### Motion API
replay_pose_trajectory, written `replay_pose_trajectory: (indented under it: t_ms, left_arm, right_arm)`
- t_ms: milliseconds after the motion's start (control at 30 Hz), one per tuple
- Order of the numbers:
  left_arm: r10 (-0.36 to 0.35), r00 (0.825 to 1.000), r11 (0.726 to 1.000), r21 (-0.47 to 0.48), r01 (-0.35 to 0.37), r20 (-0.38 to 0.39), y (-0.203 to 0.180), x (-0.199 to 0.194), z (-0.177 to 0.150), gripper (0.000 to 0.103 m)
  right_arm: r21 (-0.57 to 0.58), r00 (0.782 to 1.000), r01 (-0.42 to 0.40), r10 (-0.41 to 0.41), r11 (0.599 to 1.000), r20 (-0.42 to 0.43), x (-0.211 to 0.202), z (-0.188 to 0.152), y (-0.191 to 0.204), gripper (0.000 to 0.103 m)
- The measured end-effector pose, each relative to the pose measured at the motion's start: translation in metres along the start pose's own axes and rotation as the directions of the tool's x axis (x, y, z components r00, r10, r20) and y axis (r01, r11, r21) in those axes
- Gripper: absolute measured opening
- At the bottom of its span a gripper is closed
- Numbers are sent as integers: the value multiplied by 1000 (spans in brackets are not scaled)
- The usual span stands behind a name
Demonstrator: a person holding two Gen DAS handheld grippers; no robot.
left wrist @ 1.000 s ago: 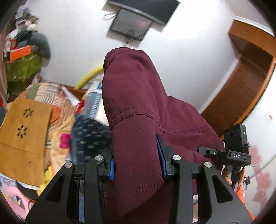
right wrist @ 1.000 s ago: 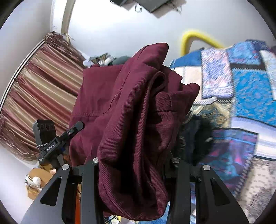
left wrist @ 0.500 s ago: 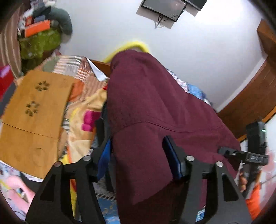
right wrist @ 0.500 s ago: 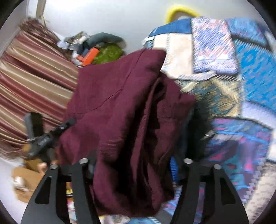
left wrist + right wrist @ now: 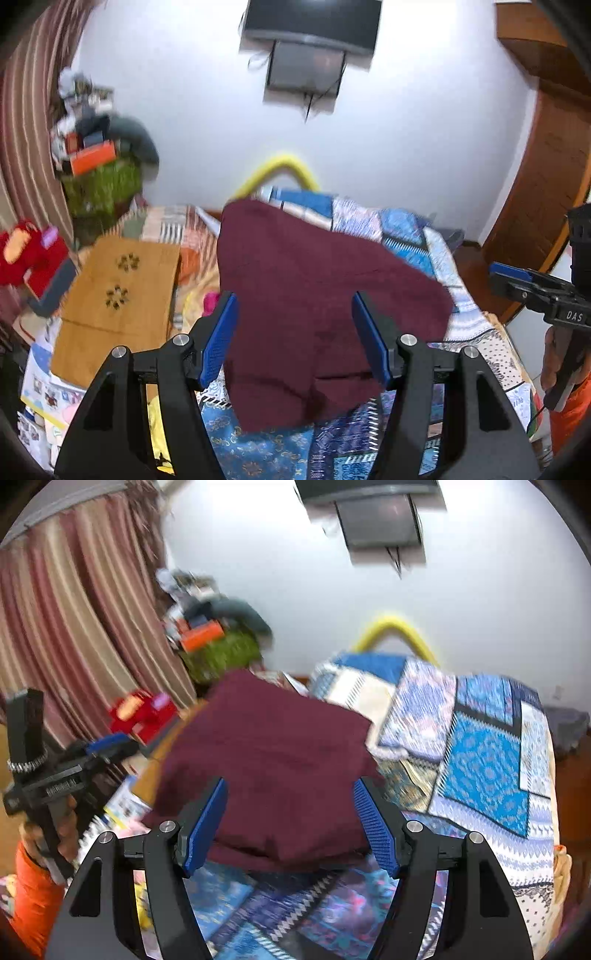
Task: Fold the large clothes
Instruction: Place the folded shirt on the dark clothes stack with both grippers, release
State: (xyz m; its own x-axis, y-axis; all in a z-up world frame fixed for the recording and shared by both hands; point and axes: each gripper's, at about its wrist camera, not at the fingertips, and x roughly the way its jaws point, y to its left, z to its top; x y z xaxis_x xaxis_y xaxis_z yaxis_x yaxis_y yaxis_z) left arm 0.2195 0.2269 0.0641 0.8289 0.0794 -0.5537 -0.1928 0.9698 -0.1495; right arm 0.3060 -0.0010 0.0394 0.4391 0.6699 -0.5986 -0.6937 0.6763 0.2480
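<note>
A maroon garment (image 5: 314, 295) lies folded on the patchwork bedspread (image 5: 369, 225). In the right wrist view the garment (image 5: 273, 768) sits just beyond the fingers. My left gripper (image 5: 295, 339) is open and empty, its blue pads apart above the garment's near edge. My right gripper (image 5: 291, 819) is open and empty, above the garment's near side. The right gripper also shows at the right edge of the left wrist view (image 5: 535, 291), and the left gripper at the left edge of the right wrist view (image 5: 74, 760).
A brown wooden board (image 5: 118, 295) lies left of the garment. A red soft toy (image 5: 26, 251) and a cluttered green heap (image 5: 103, 184) stand by the striped curtain (image 5: 74, 627). A yellow tube (image 5: 280, 170) arches at the wall. A wooden door (image 5: 546, 184) stands at the right.
Both grippers opened and let go of the maroon garment. It dropped from hanging in the jaws to lying on the bed, and both grippers pulled back from it.
</note>
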Motion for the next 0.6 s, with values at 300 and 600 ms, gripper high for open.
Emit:
replay_pose_trajectory:
  t_ms: [300,600]
  left_arm:
    - [30,956,990,123,-69,293,-64,-135,-23,62]
    - [26,877,985,137,-105,480,-110,-223,-72,65]
  right_arm:
    - [-99,955,-16,45,995,294,-113,-18,69,67]
    - [-171,877,75,17,982,480,-186,-68,112,67]
